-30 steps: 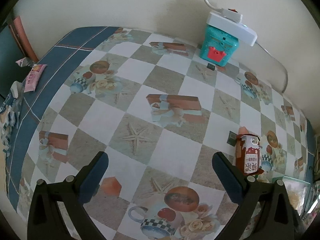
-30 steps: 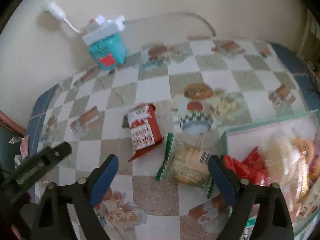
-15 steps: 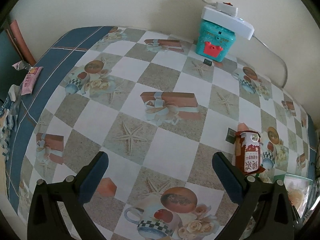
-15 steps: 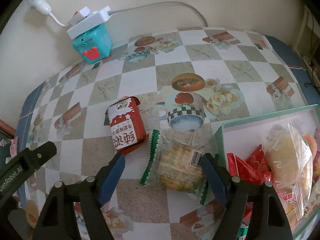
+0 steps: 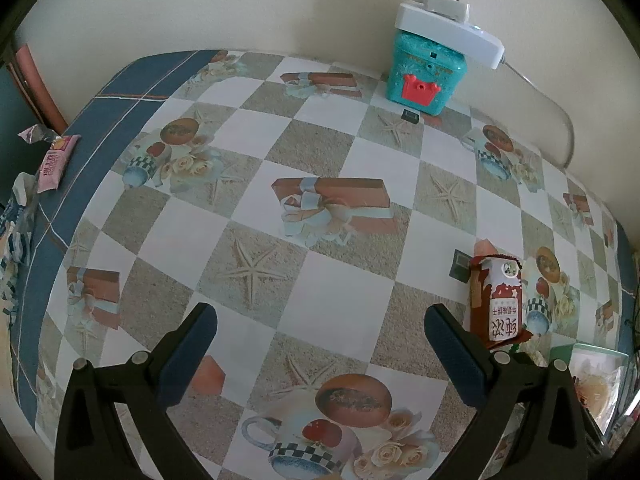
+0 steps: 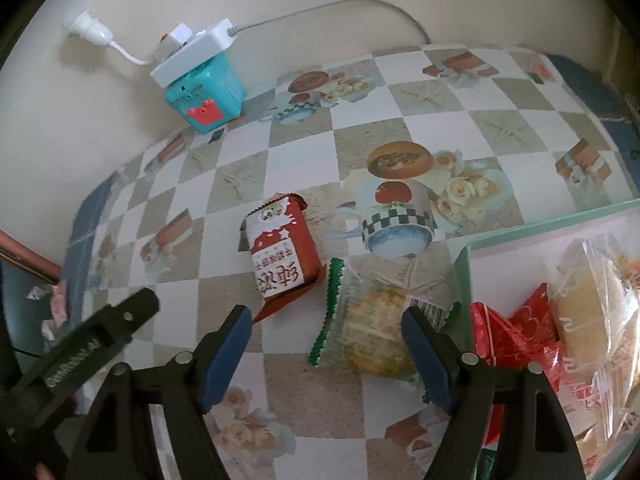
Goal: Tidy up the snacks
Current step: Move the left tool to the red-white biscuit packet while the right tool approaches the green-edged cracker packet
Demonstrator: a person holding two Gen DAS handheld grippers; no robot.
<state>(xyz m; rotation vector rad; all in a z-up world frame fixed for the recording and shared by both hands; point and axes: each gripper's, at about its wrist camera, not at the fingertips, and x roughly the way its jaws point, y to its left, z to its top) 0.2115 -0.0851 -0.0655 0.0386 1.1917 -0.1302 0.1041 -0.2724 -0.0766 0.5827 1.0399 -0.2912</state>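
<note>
A clear cracker packet with green crimped ends [image 6: 372, 328] lies flat on the tablecloth. It sits just ahead of my right gripper [image 6: 326, 320], whose fingers stand open with the right fingertip [image 6: 416, 328] over the packet's barcode end. A red-and-white snack pack [image 6: 282, 256] lies beside it to the left; the left wrist view shows it as the red snack pack [image 5: 498, 300] right of my left gripper [image 5: 320, 332]. That gripper is open above bare tablecloth with nothing between its fingers. Part of the left gripper body [image 6: 100, 332] shows at the lower left of the right wrist view.
A mint-rimmed tray [image 6: 464, 264] at the right holds several wrapped snacks, including a red packet [image 6: 508, 332]. A teal box [image 5: 424, 76] carrying a white power strip [image 5: 448, 32] stands against the back wall. A pink packet [image 5: 54, 160] lies at the table's left edge.
The right gripper's fingers have drawn somewhat closer together and the view has swung, so the cracker packet now sits right at its right fingertip. The left view shifted only slightly.
</note>
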